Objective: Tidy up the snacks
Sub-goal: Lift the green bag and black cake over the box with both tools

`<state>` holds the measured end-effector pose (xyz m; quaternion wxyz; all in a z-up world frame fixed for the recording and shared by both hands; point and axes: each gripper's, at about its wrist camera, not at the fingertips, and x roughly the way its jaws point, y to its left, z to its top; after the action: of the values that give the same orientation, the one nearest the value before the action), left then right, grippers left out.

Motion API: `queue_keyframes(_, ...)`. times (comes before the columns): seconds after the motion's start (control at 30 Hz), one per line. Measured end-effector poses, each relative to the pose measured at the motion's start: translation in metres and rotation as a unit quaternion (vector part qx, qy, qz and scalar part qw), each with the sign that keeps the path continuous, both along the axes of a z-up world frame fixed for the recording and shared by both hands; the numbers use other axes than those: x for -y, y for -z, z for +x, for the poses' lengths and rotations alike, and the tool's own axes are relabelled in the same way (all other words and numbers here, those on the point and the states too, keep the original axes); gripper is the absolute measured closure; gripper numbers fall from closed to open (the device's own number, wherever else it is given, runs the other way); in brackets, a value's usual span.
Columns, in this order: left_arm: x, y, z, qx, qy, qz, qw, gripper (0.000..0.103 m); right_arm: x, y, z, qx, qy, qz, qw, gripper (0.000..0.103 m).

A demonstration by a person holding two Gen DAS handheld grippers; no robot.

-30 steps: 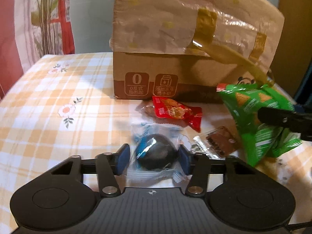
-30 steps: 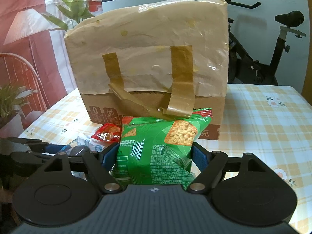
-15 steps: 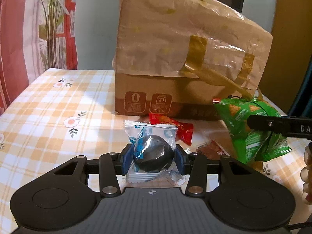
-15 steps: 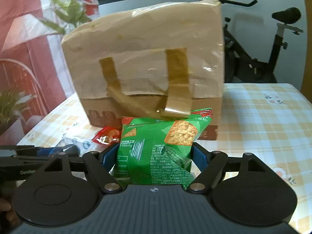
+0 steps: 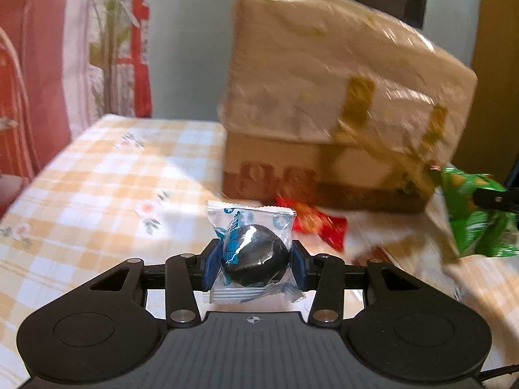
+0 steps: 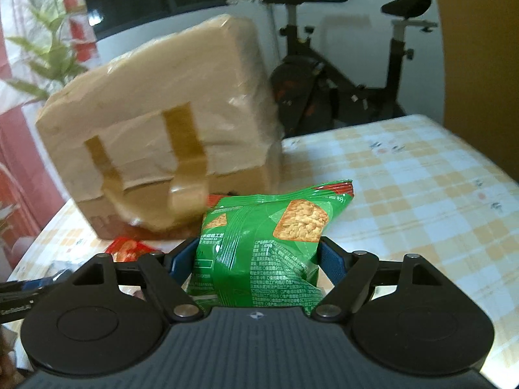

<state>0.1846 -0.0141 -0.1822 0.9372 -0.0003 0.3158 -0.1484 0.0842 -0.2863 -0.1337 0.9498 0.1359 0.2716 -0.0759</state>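
My left gripper (image 5: 253,264) is shut on a clear-wrapped dark round snack (image 5: 254,254) and holds it above the table. My right gripper (image 6: 259,259) is shut on a green cracker bag (image 6: 269,240), also lifted; the bag shows at the right edge of the left wrist view (image 5: 473,214). A red snack packet (image 5: 316,223) lies on the checked tablecloth before the taped cardboard box (image 5: 340,103), and shows in the right wrist view (image 6: 128,247). The box (image 6: 162,136) stands behind both grippers, its top closed under plastic and tape.
The table has an orange-and-white checked cloth (image 5: 107,181) with small flowers. A brown packet (image 5: 373,254) lies partly hidden behind my left gripper. An exercise bike (image 6: 350,74) stands behind the table. A plant and red curtain (image 5: 107,42) are at the far left.
Both grippers have risen with their snacks; the dark snack left the table. The right view has swung right, so the box sits further left. Both views are motion-blurred now.
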Motion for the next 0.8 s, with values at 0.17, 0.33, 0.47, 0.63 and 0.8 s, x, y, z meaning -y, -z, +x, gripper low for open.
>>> queue_keyframes(0.17, -0.022, -0.034, 0.013, 0.037, -0.027, 0.001, 0.9989, 0.056, 0.013, -0.032, -0.008, 0.057, 0.022, -0.055, 0.997, 0.024)
queue_keyframes(0.33, -0.039, -0.078, 0.025, 0.08, -0.039, -0.019, 0.9958, 0.056, 0.019, -0.067, -0.007, 0.1, 0.022, -0.109, 0.989, 0.025)
queue_keyframes(0.47, -0.035, -0.108, 0.03, 0.119, -0.028, -0.022, 0.9922, 0.056, 0.021, -0.086, -0.006, 0.127, 0.023, -0.109, 0.986, 0.025)
queue_keyframes(0.63, -0.022, -0.119, 0.028, 0.133, -0.008, -0.043, 0.9902, 0.056, 0.021, -0.091, -0.007, 0.135, 0.017, -0.104, 0.985, 0.026)
queue_keyframes(0.8, -0.015, -0.103, 0.024, 0.108, 0.013, -0.051, 0.9928, 0.056, 0.024, -0.087, -0.012, 0.123, 0.016, -0.081, 0.989, 0.028)
